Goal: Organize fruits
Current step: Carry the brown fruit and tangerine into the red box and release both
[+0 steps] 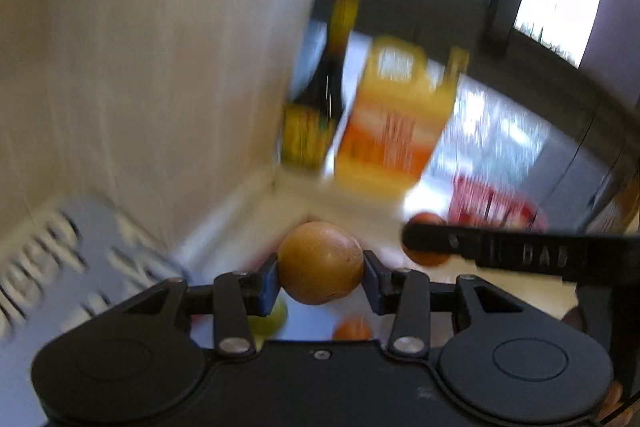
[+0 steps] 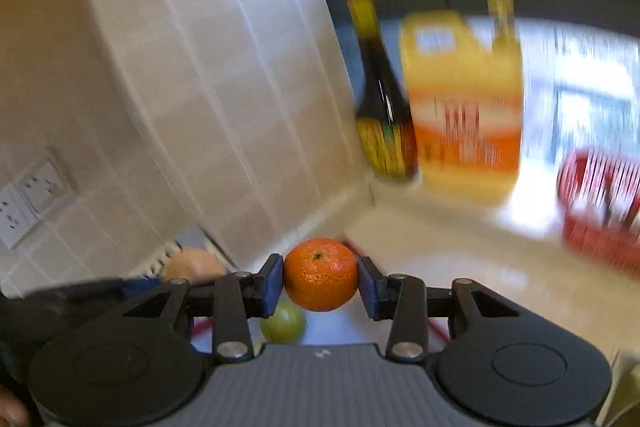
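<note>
My left gripper (image 1: 321, 269) is shut on a round brownish-yellow fruit (image 1: 321, 261) and holds it above the counter. My right gripper (image 2: 321, 281) is shut on a tangerine (image 2: 321, 274). In the left wrist view the right gripper's finger (image 1: 500, 247) crosses at the right with the tangerine (image 1: 426, 259) behind it. A green fruit (image 2: 283, 323) lies below the right gripper, and shows in the left wrist view (image 1: 270, 323) too. Another orange fruit (image 1: 352, 330) lies below the left gripper. The left gripper's brown fruit (image 2: 194, 265) shows at the left of the right wrist view.
A dark bottle (image 2: 382, 99) and a yellow-orange jug (image 2: 464, 103) stand in the counter corner by the tiled wall (image 2: 180, 67). A red basket (image 2: 600, 203) stands at the right. A wall socket (image 2: 28, 205) is on the left. A grey printed sheet (image 1: 80, 267) is at lower left.
</note>
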`<state>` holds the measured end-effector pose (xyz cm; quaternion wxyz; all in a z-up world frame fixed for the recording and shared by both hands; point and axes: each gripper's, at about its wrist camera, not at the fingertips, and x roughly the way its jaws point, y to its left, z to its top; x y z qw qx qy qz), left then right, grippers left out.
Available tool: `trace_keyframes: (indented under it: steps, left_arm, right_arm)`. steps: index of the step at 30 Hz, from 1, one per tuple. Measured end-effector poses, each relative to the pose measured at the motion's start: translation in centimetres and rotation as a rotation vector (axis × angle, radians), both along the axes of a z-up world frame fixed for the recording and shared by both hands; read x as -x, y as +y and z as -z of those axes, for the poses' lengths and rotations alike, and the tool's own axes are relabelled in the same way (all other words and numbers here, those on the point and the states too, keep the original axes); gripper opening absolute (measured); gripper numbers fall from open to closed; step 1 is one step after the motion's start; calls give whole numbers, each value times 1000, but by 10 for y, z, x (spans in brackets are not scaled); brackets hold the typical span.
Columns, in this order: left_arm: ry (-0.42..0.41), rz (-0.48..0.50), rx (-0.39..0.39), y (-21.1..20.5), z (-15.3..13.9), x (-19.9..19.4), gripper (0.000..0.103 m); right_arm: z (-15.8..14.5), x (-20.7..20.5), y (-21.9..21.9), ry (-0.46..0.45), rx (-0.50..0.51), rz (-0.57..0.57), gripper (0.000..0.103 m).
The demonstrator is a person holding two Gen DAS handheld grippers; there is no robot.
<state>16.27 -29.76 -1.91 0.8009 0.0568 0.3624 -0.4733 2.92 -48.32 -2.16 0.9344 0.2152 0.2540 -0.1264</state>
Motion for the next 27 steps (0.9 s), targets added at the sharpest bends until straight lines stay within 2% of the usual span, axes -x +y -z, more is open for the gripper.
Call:
trace_keyframes:
  steps: [2, 5, 8, 11, 17, 19, 22, 27]
  left_arm:
    - [-1, 18, -78, -14, 24, 5, 50]
    - [-91, 70, -166, -38, 42, 14, 50]
    - [-79, 120, -211, -50, 52, 16, 51]
    - [-66, 135, -241, -50, 59, 14, 51]
    - [-52, 153, -246, -62, 58, 10, 54]
    - [-31, 150, -229, -58, 56, 8, 63]
    - [-35, 120, -197, -46, 44, 8, 70]
    - [-47, 62, -136, -9, 9, 2, 71]
  right_arm:
    - [19, -12, -3, 50, -54, 2, 42]
    - [41, -39, -3, 96, -72, 12, 42]
    - [56, -57, 3, 146, -63, 33, 42]
    - [68, -72, 0, 187, -132, 67, 42]
    - [90, -77, -9, 212, -211, 94, 43]
    - [91, -75, -9, 217, -226, 99, 44]
    - [84, -70, -8, 215, -217, 103, 44]
    - [60, -51, -5, 173, -198, 115, 44]
